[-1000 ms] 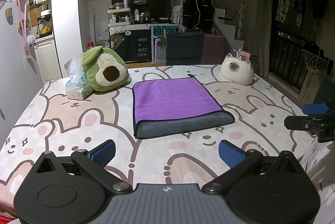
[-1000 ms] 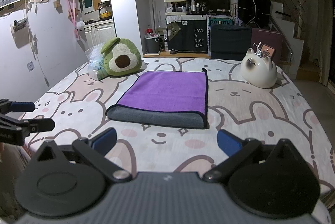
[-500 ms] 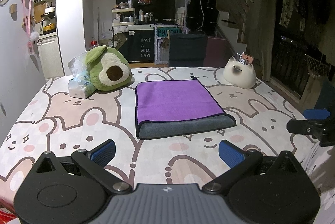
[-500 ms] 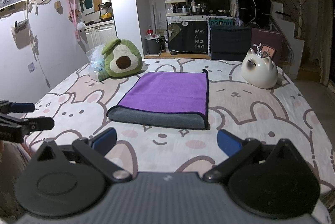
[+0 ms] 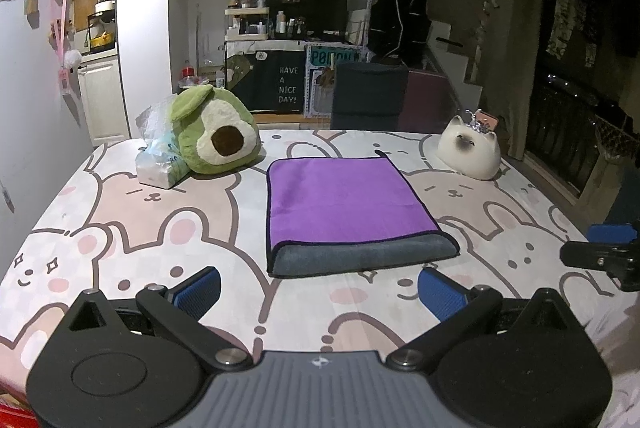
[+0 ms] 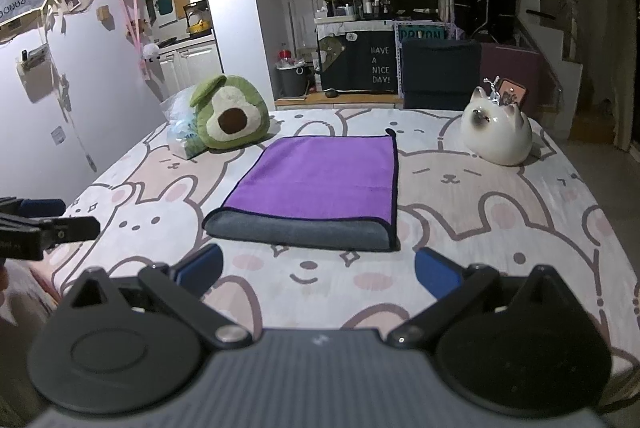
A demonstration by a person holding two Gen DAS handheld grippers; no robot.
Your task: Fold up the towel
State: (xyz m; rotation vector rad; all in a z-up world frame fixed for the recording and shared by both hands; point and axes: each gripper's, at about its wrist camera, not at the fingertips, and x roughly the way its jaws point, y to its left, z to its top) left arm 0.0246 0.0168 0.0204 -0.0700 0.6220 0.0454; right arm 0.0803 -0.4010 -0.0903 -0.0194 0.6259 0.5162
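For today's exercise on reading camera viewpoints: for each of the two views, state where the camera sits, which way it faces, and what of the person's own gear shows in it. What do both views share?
Left wrist: on the left gripper, facing forward over the table at the towel; its own open fingers show, the right gripper at right edge.
Right wrist: on the right gripper, facing likewise; open fingers, left gripper at left edge.
Shared: towel, avocado plush, cat figurine.

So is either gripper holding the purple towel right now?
No, the folded purple towel lies flat on the table, and both the left gripper and right gripper are open short of it.
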